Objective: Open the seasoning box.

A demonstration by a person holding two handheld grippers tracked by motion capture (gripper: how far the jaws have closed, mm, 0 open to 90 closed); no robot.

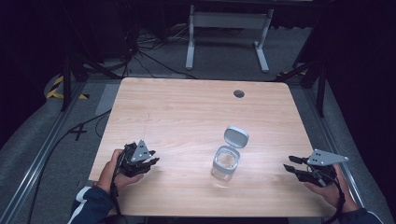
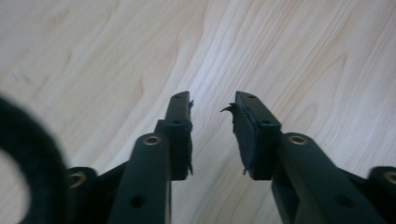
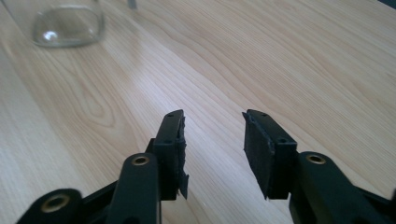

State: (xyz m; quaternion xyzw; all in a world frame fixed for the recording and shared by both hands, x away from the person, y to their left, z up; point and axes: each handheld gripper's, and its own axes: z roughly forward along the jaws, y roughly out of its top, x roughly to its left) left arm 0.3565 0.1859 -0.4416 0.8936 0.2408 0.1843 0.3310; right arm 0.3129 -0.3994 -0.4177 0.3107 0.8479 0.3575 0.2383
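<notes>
The clear glass jar stands upright on the wooden table, toward the near edge and a little right of the middle, with its grey hinged lid flipped open and leaning back behind the mouth. My left gripper sits well to the left of the jar, low over the bare wood, pointing toward it. Its jaws stand a modest gap apart and nothing lies between the pads, only the wood grain. My right gripper is well to the right of the jar, also aimed at it, jaws parted somewhat wider and empty. From the right gripper view the jar's base shows far off beyond the pads.
</notes>
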